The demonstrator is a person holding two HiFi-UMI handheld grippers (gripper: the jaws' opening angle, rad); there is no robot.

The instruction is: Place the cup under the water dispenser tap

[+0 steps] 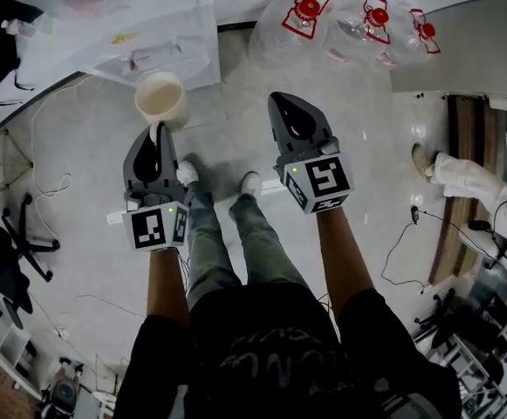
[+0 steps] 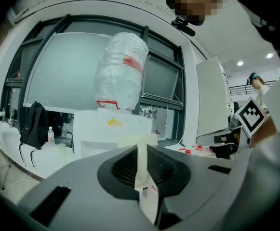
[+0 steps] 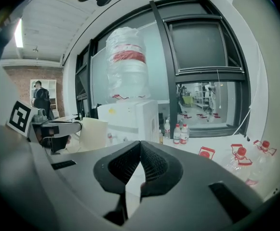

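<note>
A cream paper cup [image 1: 161, 99] hangs over the floor, and my left gripper [image 1: 155, 134] is shut on its near rim. In the left gripper view the cup's wall [image 2: 141, 163] stands pinched between the jaws. Straight ahead is the white water dispenser [image 2: 112, 133] with a plastic-wrapped bottle [image 2: 121, 69] on top; its tap is too small to make out. My right gripper [image 1: 281, 105] is beside the left one, jaws shut and empty [image 3: 140, 146]. From the right gripper view I see the cup [image 3: 93, 132] to the left and the dispenser [image 3: 130, 118] behind it.
Empty water jugs with red labels [image 1: 307, 12] lie on the floor ahead to the right. A black backpack [image 2: 33, 125] sits left of the dispenser and small bottles [image 3: 179, 132] to its right. A black office chair [image 1: 9, 244], floor cables and another person's leg [image 1: 464, 178] are nearby.
</note>
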